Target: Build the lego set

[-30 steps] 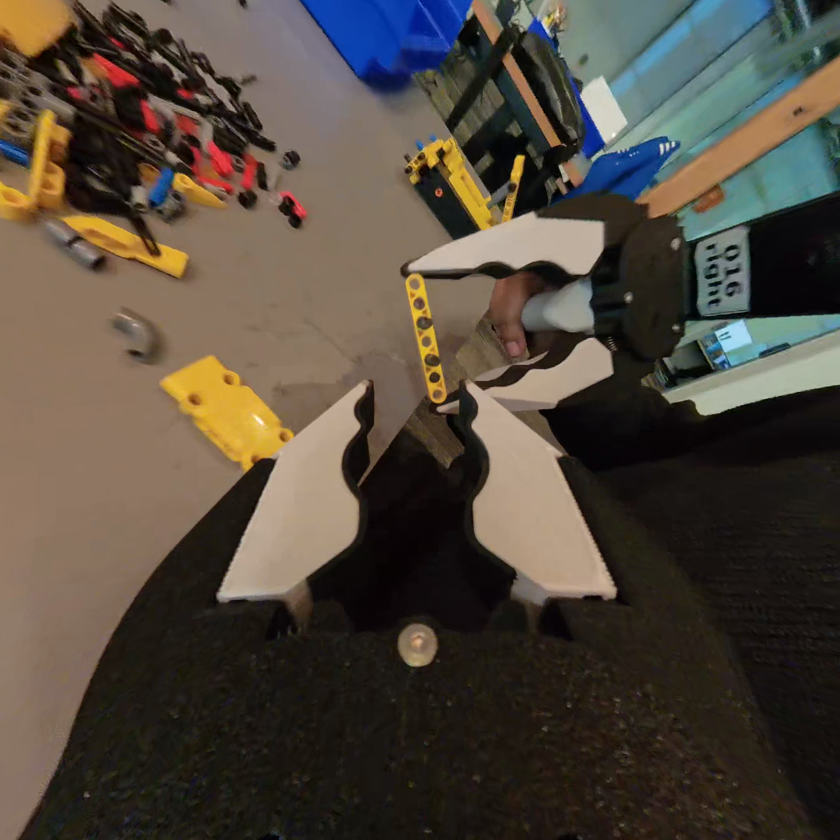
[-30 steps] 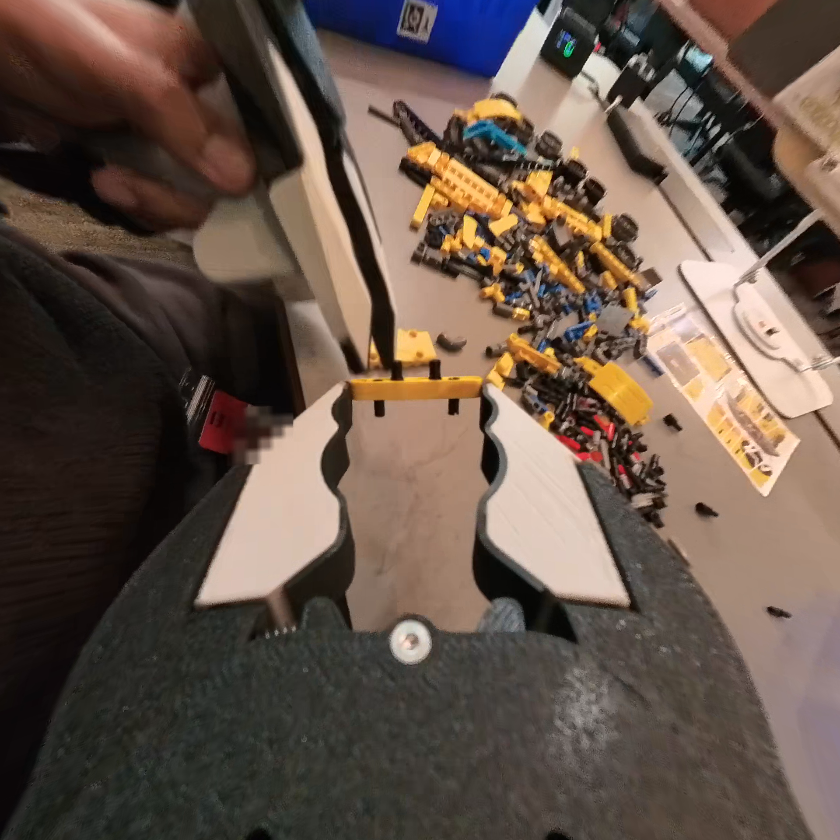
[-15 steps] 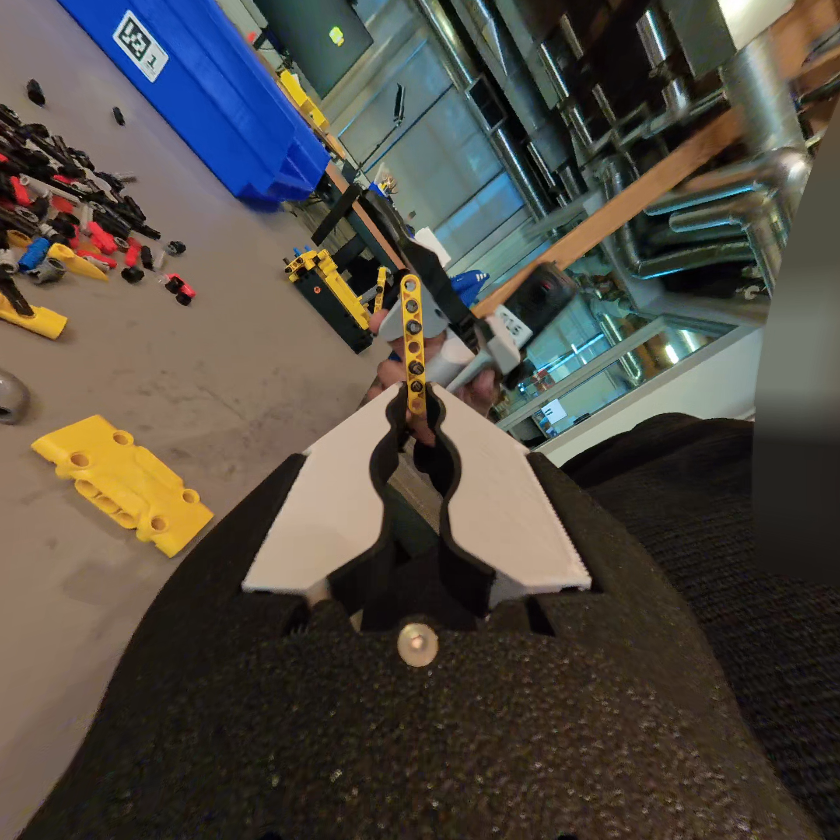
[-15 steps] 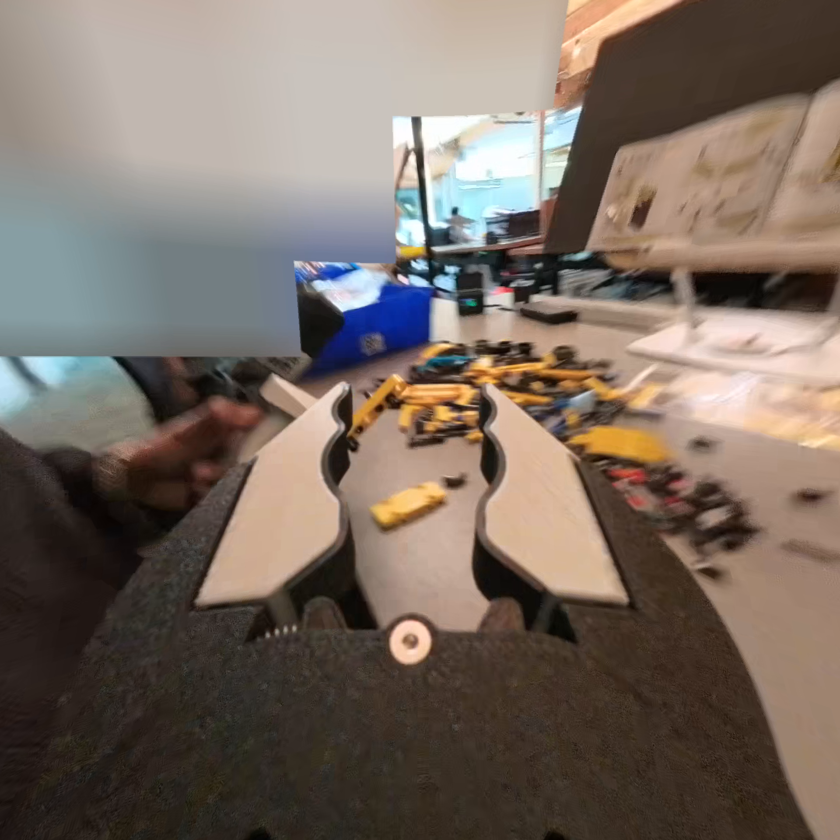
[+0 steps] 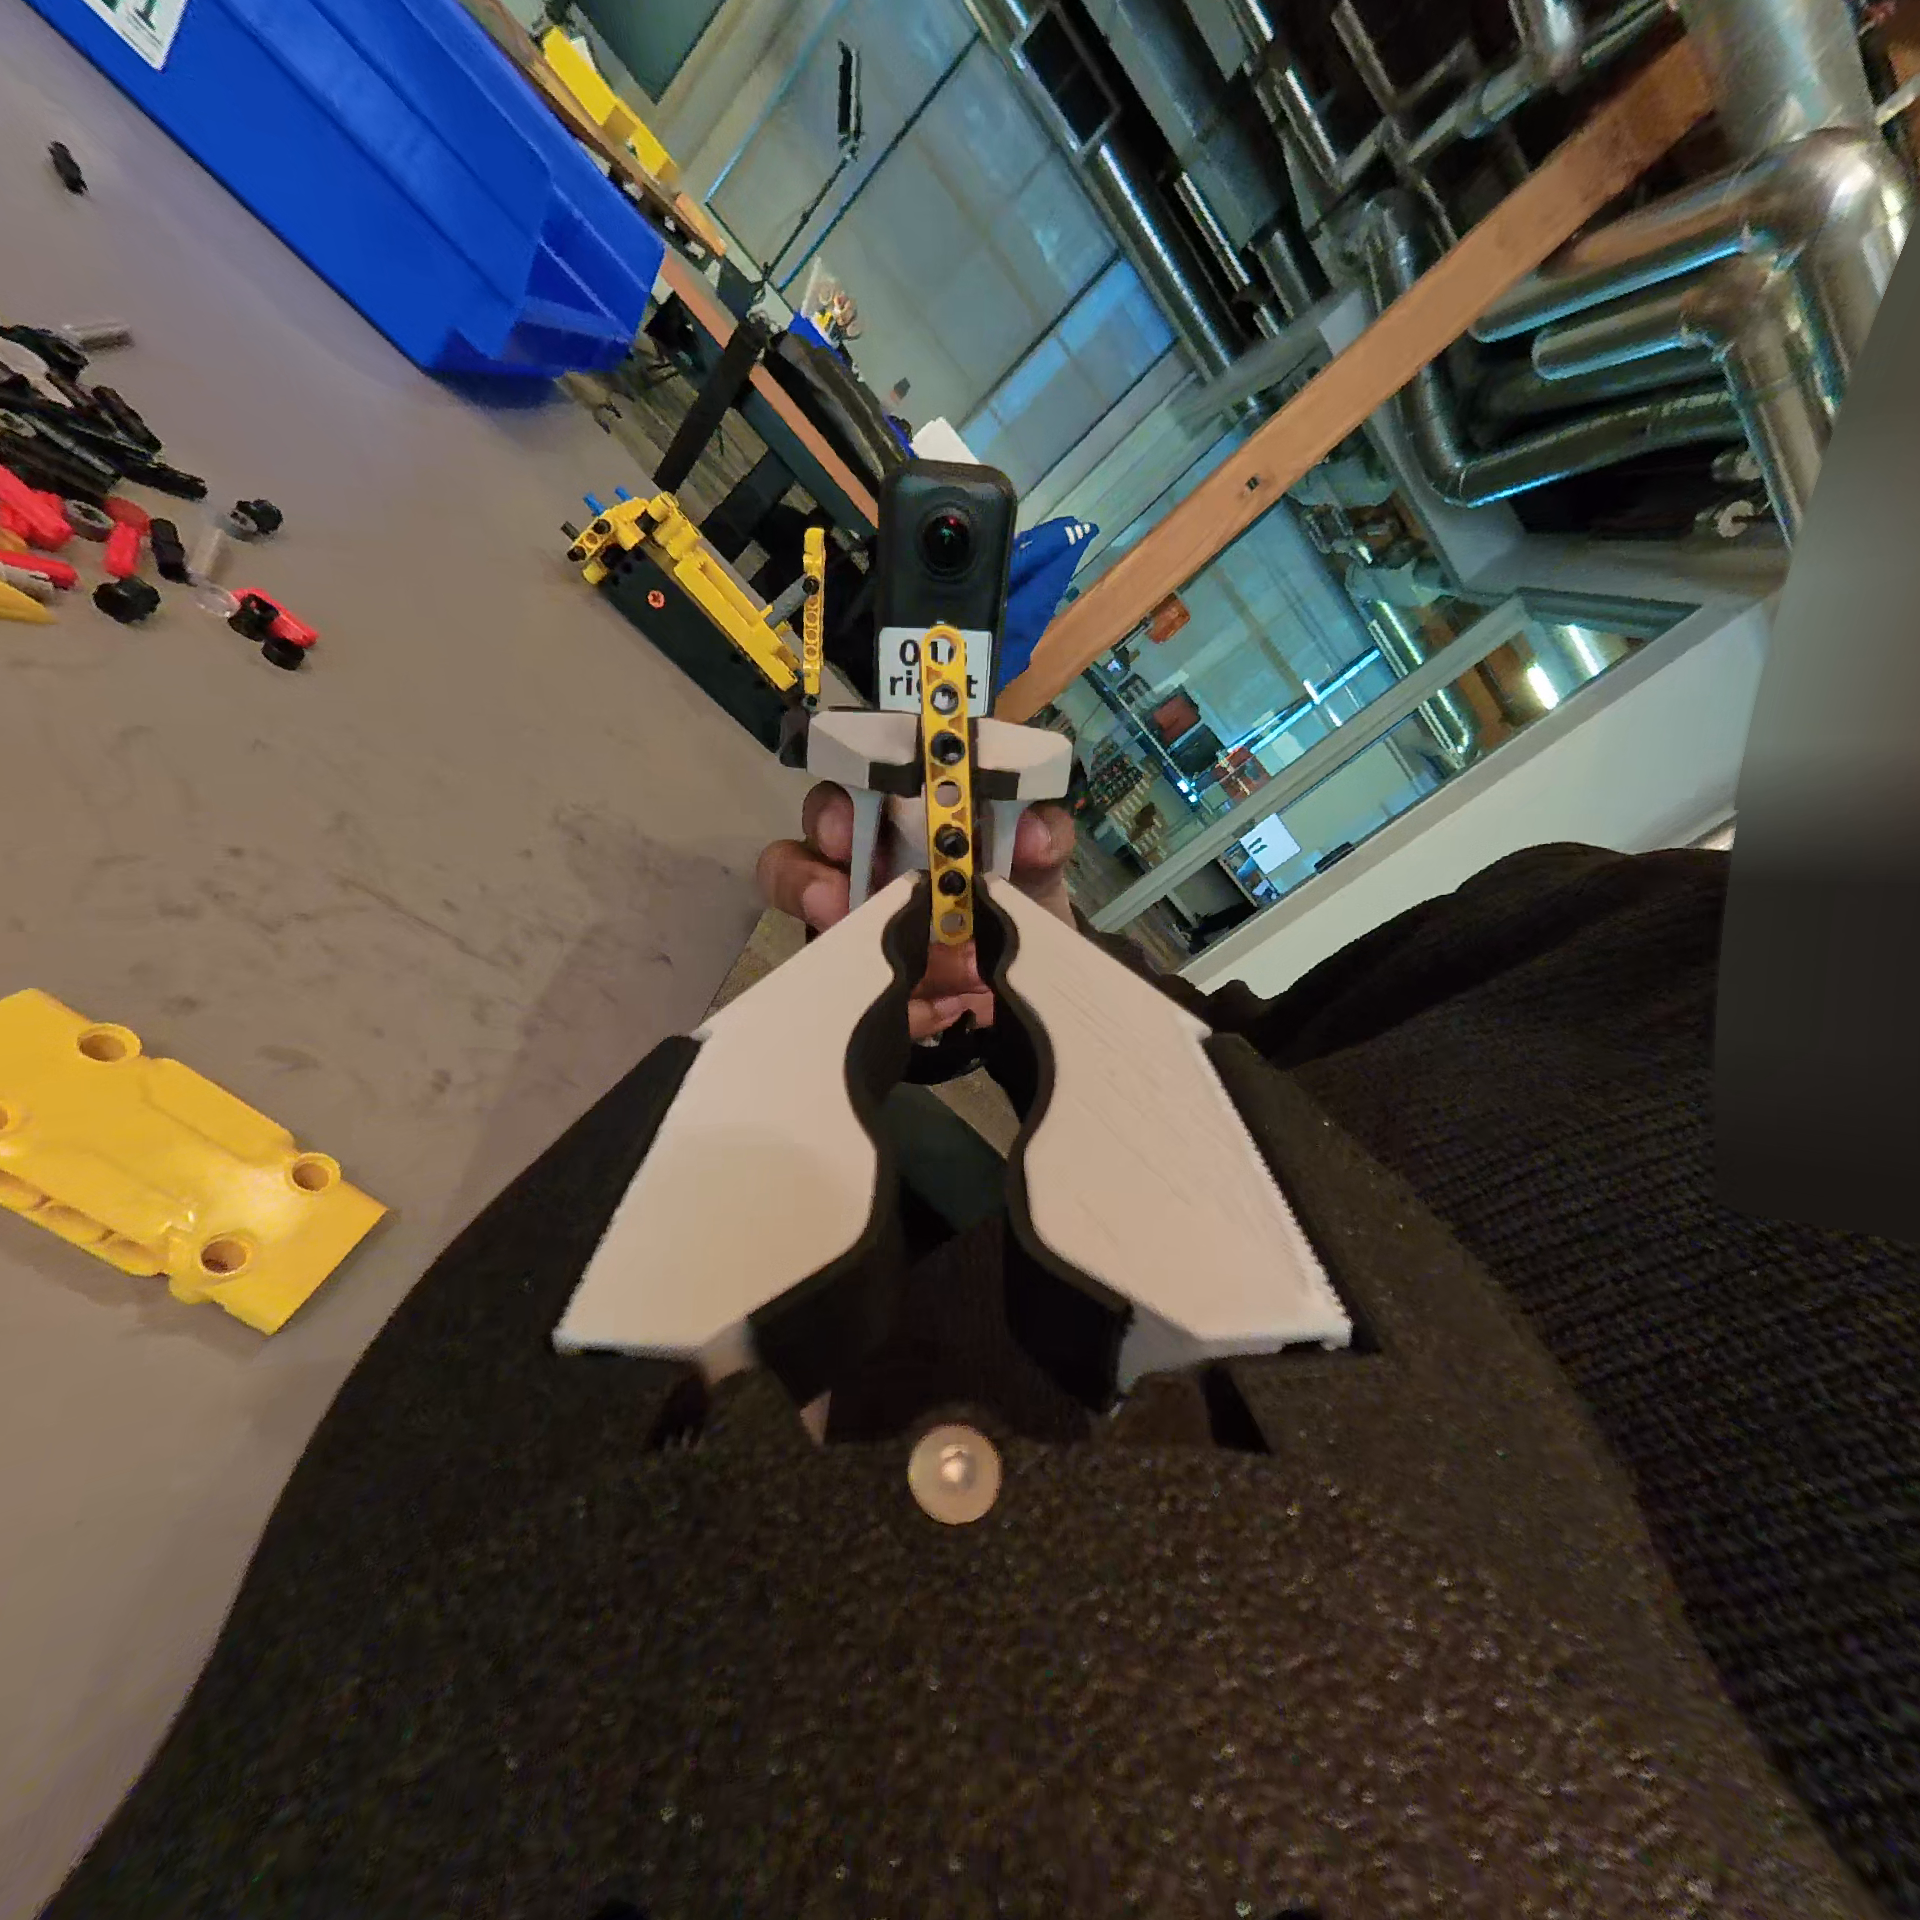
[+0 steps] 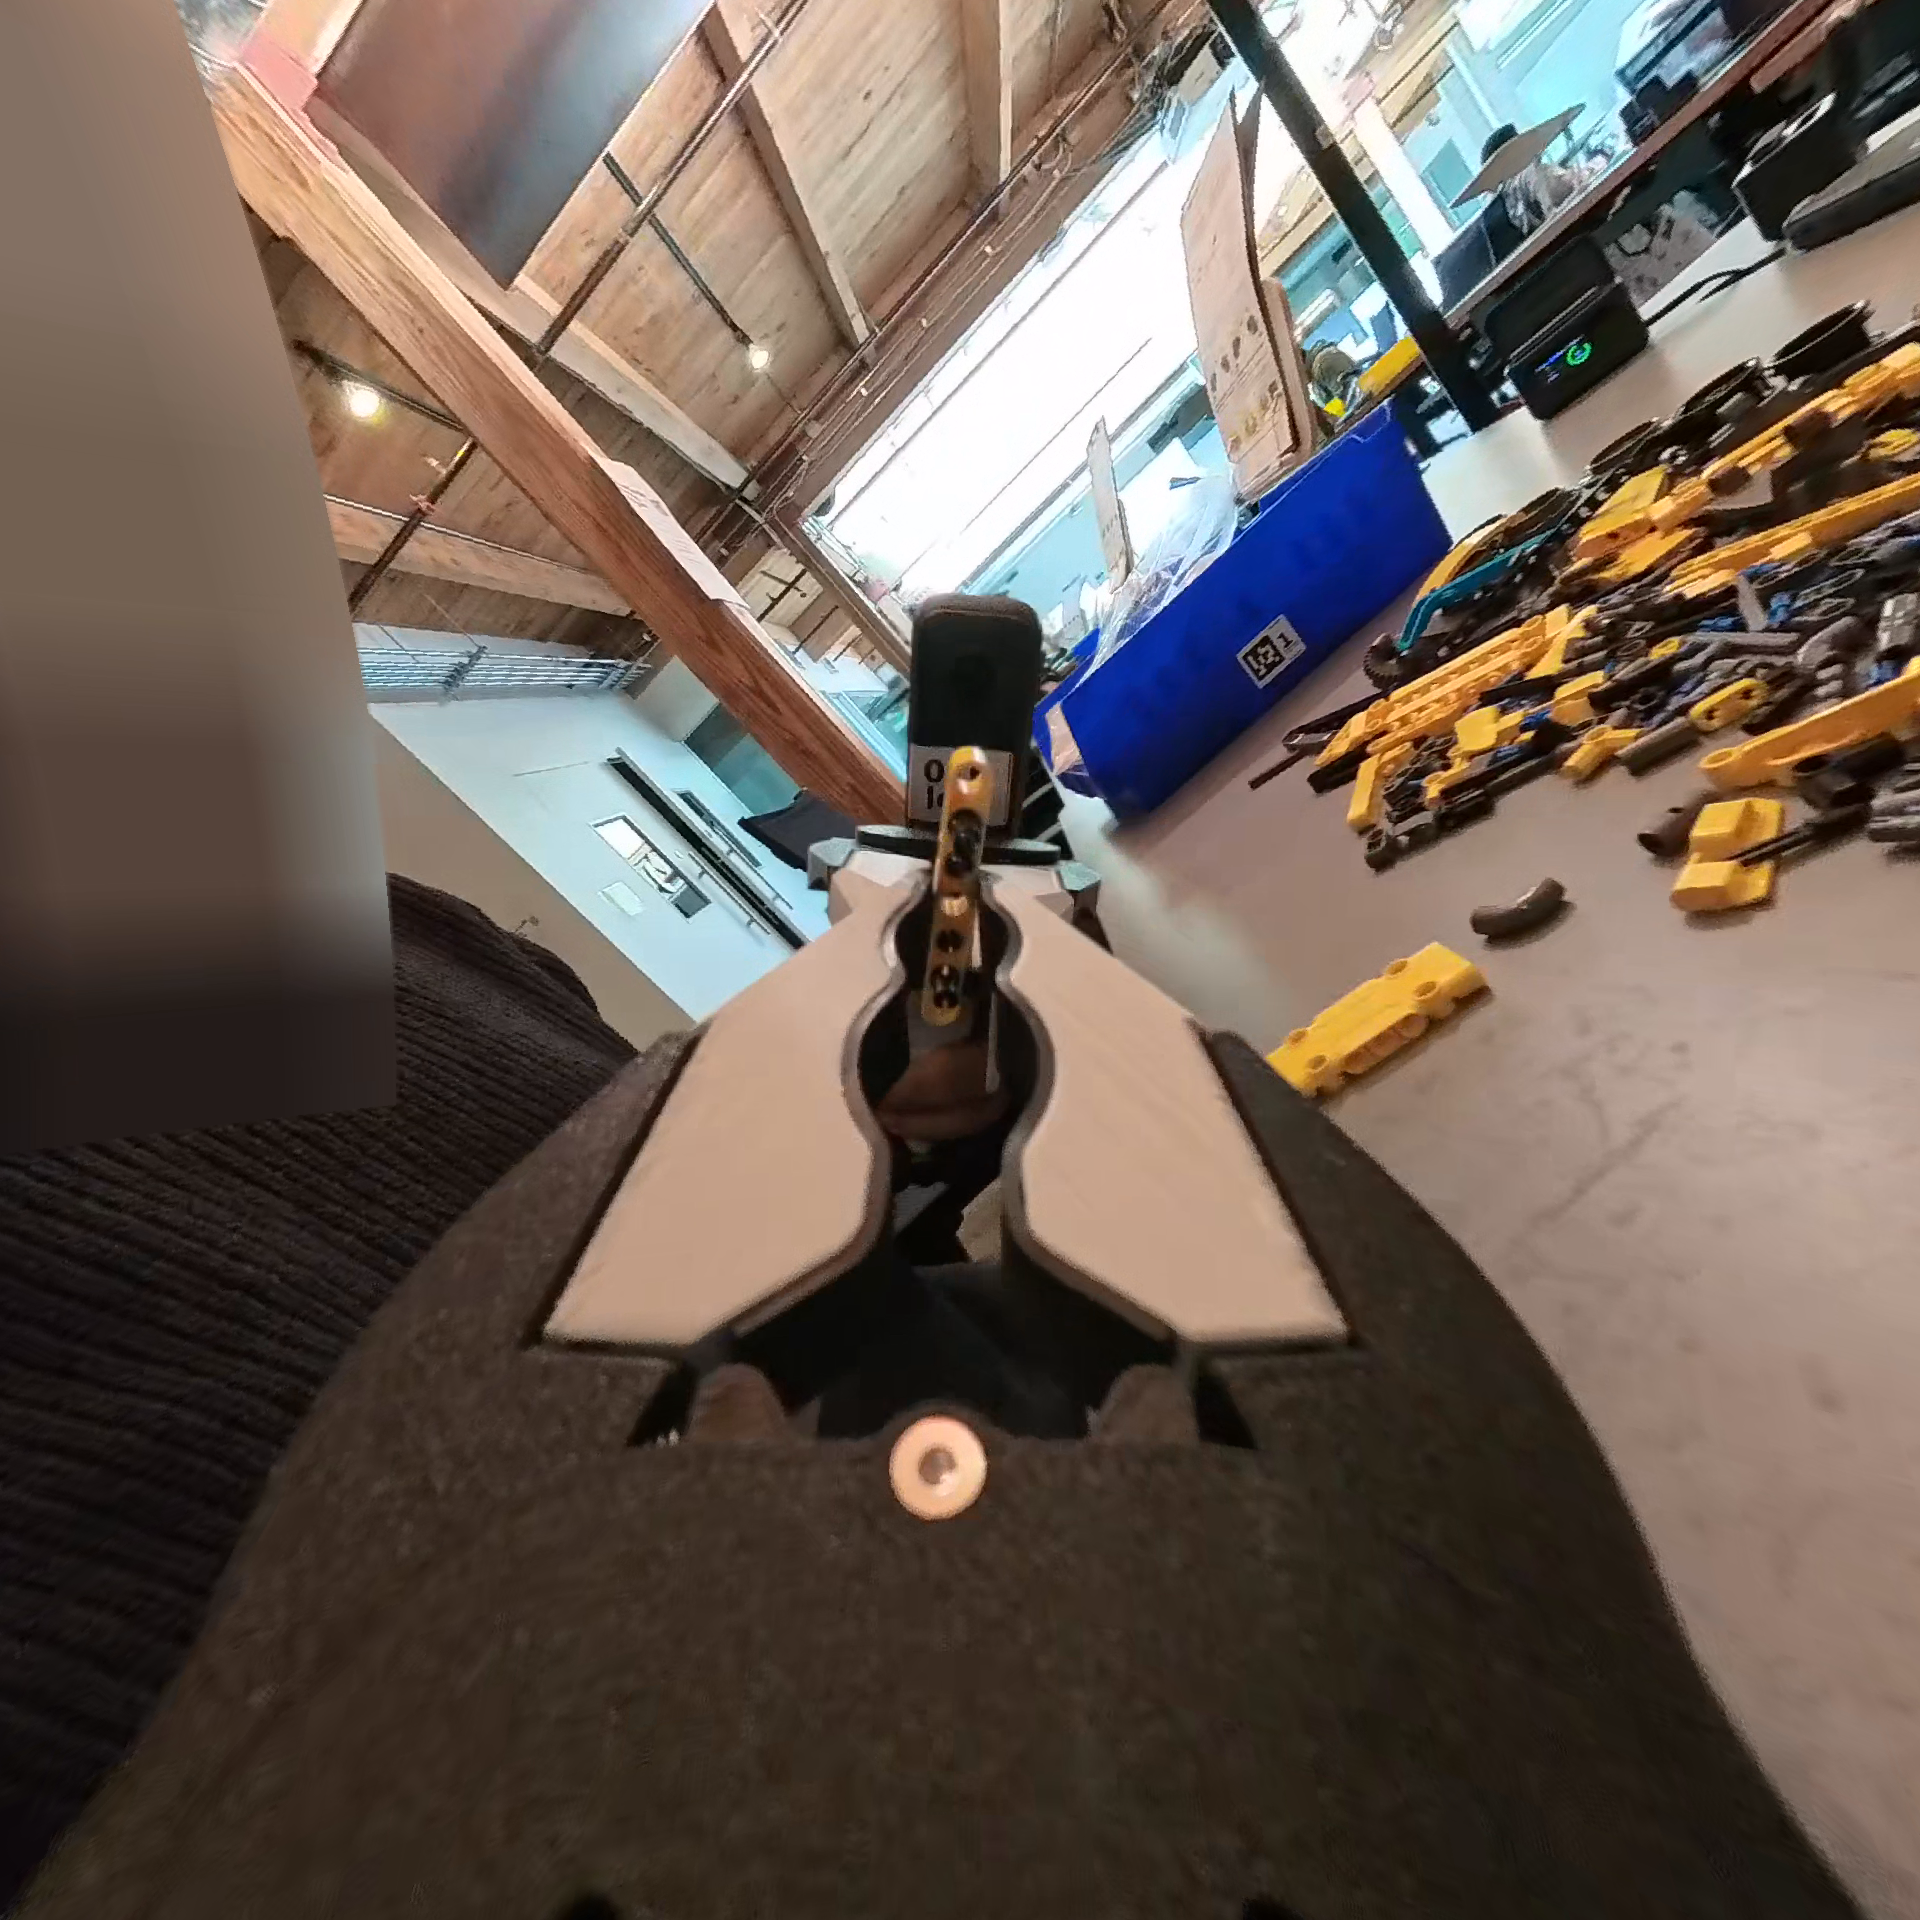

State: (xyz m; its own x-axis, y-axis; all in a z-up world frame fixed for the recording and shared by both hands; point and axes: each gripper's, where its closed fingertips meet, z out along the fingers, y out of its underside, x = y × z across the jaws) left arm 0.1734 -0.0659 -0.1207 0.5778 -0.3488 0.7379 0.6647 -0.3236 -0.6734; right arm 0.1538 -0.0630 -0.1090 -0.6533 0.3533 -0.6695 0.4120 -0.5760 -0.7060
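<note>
A thin yellow beam [image 5: 948, 790] with several holes and black pins stands upright in the air between the two grippers. My left gripper [image 5: 951, 896] is shut on its lower end. My right gripper [image 6: 954, 885] faces the left one and is shut on the same beam [image 6: 953, 894] higher up. In the left wrist view the right gripper [image 5: 940, 764] shows head-on, its fingers closed on the beam, with a hand behind it. Both are held above the table edge, in front of a person's dark sweater [image 5: 1558, 1091].
A flat yellow panel [image 5: 156, 1153] lies on the grey table [image 5: 416, 831], also seen in the right wrist view [image 6: 1377, 1003]. A heap of yellow, black and red parts [image 6: 1662, 644], a blue bin [image 6: 1236, 644] and a small yellow-black assembly [image 5: 686, 603] lie farther off. The grippers are tip to tip, or close to it. Left tips and right tips are each some 30 cm from the small yellow-black assembly [image 5: 686, 603].
One second ago the right gripper held the beam and the left was open. The left then shut on it and the right let go. Now the right has shut on it again.
</note>
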